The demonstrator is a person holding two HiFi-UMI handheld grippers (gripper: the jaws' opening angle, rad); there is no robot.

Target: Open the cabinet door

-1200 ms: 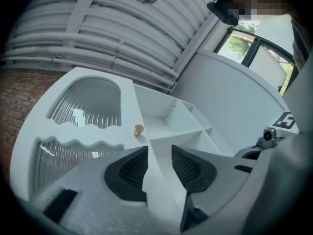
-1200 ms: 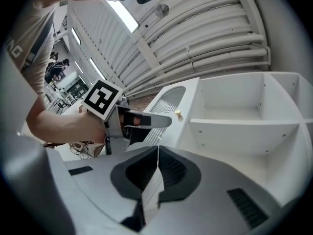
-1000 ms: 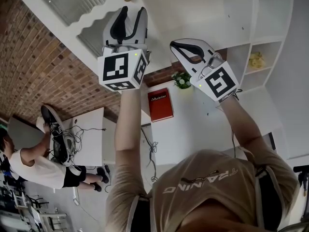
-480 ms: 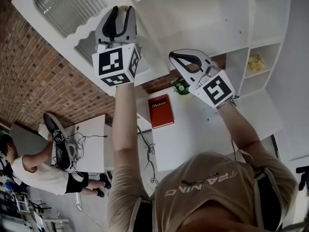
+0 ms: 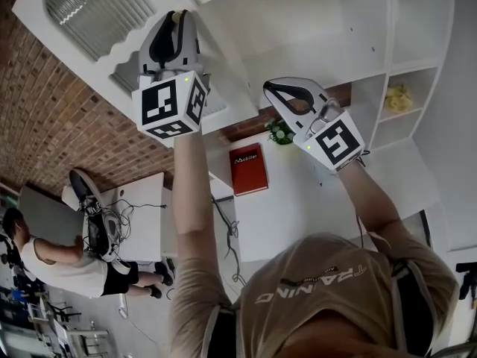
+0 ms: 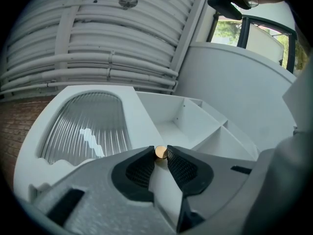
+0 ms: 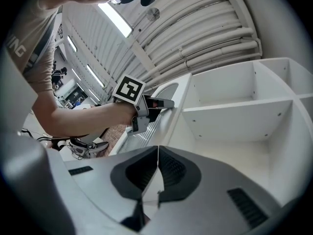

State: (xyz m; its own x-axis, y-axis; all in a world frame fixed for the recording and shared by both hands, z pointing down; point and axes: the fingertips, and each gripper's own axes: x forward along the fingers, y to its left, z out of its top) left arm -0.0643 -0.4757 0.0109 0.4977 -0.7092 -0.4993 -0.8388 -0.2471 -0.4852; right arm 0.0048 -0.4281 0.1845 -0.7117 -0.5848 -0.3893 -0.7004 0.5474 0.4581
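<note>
The left claw [image 6: 160,155] has just been closing and now pinches the small brass knob [image 6: 161,152] between its 2 pads, right at their tips, with nothing else in there. The knob sits on the edge of the white cabinet door [image 6: 88,126], the 1 with the ribbed glass panel, just beside the open shelves [image 6: 195,119]. The door looks shut as yet.

From where I stand, the grip is the weak point. The knob is round, smooth and tiny, and only the very ends of the pads are on it. I reckon a sharp tug could pop it straight out and leave the door closed. A pull that runs straight back while the door wants to swing on its hinge would likely twist the knob in the pads and lose it the same way. The door's free edge should come out toward the holding arm, so it could knock the wrist if the hand doesn't travel with it.

The left forearm [image 5: 190,200] is stretched out long and nearly straight, with the claw angled up at the door. The right claw [image 5: 282,95] has its jaws pressed together on nothing. It is held on a bent arm, tilted up toward the shelves and well apart from the knob.
</note>
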